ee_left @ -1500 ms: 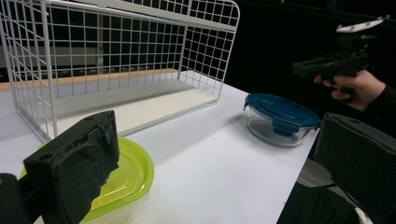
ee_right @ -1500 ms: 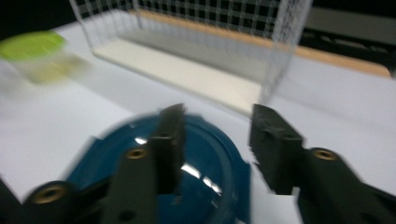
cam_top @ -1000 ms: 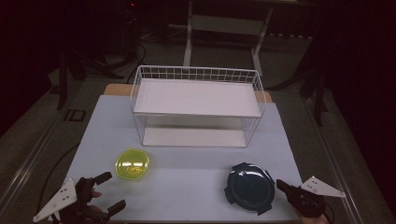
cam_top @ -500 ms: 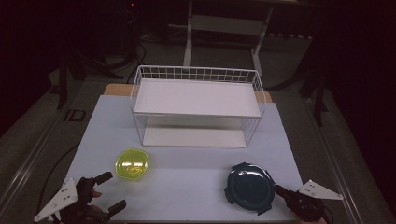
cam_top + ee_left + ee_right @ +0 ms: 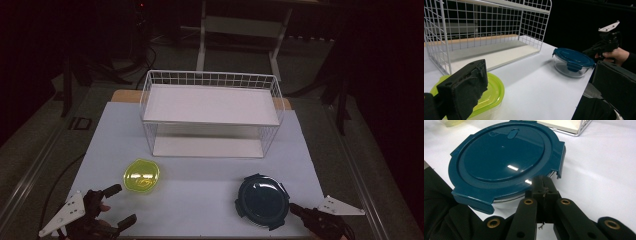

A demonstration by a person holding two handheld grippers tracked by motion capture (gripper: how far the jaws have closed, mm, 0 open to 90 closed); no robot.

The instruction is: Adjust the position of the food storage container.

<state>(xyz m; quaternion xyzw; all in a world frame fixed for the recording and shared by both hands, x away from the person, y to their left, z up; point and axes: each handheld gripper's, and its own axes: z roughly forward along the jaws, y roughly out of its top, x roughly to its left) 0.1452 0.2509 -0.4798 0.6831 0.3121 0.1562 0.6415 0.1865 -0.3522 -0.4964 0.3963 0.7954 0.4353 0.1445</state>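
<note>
Blue-lidded container (image 5: 262,201), one only, round, clear-walled, resting lid-on near the front right of the white table (image 5: 200,175). Right gripper (image 5: 295,208) just beside its near rim, jaws pressed together with nothing between, tips level with the lid's edge in the right gripper view, contact hard to judge. Left gripper (image 5: 117,205) at the front left, jaws spread wide, holding nothing. One yellow-green container (image 5: 142,176) just ahead of it. One white wire rack (image 5: 210,112), two shelves, both bare, farther back.
</note>
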